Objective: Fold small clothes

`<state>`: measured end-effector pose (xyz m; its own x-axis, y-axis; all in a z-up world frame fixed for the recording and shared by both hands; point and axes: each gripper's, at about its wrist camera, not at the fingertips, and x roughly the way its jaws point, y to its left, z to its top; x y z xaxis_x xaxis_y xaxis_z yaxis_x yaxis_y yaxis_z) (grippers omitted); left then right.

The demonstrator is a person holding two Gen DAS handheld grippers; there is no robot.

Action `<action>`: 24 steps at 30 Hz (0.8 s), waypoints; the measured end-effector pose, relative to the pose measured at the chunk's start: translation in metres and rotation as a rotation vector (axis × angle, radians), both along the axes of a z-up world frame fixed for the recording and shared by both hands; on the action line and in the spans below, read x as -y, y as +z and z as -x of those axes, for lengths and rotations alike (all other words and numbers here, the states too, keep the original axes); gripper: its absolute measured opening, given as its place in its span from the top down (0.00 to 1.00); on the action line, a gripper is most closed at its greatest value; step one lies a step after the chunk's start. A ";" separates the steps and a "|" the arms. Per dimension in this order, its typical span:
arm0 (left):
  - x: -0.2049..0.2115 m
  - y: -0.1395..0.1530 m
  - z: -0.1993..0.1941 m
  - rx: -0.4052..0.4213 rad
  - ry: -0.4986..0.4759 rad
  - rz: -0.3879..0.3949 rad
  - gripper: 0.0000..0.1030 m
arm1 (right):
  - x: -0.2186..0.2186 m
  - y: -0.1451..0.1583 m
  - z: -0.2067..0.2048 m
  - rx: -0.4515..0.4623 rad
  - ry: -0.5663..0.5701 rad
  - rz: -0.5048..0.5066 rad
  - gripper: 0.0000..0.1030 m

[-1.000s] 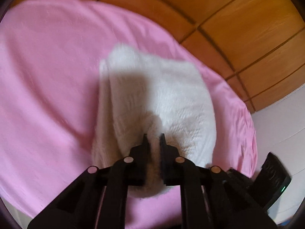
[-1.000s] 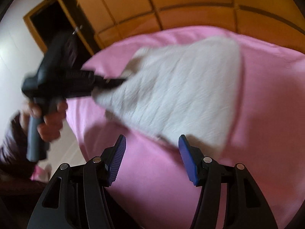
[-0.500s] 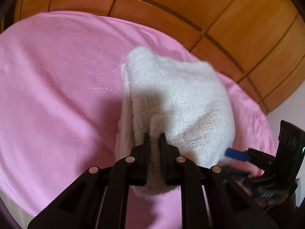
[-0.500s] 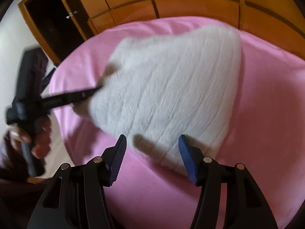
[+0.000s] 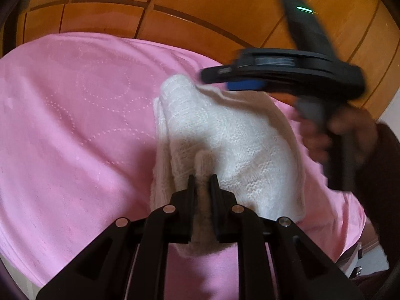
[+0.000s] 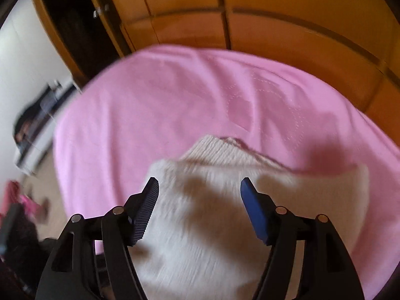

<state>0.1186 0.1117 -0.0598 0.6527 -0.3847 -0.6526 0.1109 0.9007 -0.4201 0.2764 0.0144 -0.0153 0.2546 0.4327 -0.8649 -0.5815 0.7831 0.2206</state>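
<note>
A white knit [image 5: 225,135] is seen partly folded on a pink sheet [image 5: 75,125] spread over a bed, near the sheet's edge. A pinched ridge of the knit's near hem is gripped between the left tongs [image 5: 203,182], whose jaws are nearly closed on it. The far corner is overhung by the right tongs [image 5: 245,85], carried in a hand [image 5: 350,135] and blurred in the left view; whether cloth is touched there cannot be told. In the right view the right tongs [image 6: 200,187] are shown spread wide above the knit [image 6: 212,225], with nothing pressed between the blue pads [image 6: 252,207]; the jaws have just been opening further, and only cloth below is seen in the gap.

A fold is judged to be in hand, with one edge anchored and a second hold being sought. The next move is thought to call for the right tongs to be lowered onto an edge and closed, so that the layer can be carried over without the anchored hem being dragged.

Wooden panels [image 5: 225,7] are seen behind the bed. No brand, label or writing can be read; only a green light [image 5: 303,8] on the right tool is noted.
</note>
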 end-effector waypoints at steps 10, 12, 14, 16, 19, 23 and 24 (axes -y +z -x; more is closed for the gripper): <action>0.001 0.002 0.005 0.003 -0.014 0.000 0.88 | -0.015 -0.028 0.011 0.011 0.121 0.141 0.89; 0.001 0.005 0.005 0.009 -0.015 -0.003 0.88 | -0.007 -0.021 0.017 0.031 0.105 0.116 0.91; 0.000 0.012 0.006 0.026 -0.014 -0.006 0.92 | 0.001 -0.006 0.018 0.062 0.070 0.074 0.92; 0.000 0.019 0.003 0.042 -0.009 -0.035 0.92 | 0.010 0.016 0.005 0.106 0.007 -0.005 0.92; 0.001 0.014 -0.012 0.002 0.006 -0.097 0.93 | 0.010 0.020 -0.005 0.143 -0.048 0.012 0.92; -0.001 -0.006 -0.022 -0.093 0.020 -0.088 0.93 | -0.002 -0.026 -0.016 0.101 -0.070 0.127 0.92; 0.000 -0.006 -0.018 -0.090 0.023 -0.100 0.93 | -0.004 -0.038 -0.016 0.075 -0.069 0.131 0.91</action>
<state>0.1368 0.1121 -0.0661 0.5979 -0.3002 -0.7432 0.0556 0.9405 -0.3352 0.2925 0.0187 -0.0537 0.3456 0.2970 -0.8901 -0.5364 0.8408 0.0723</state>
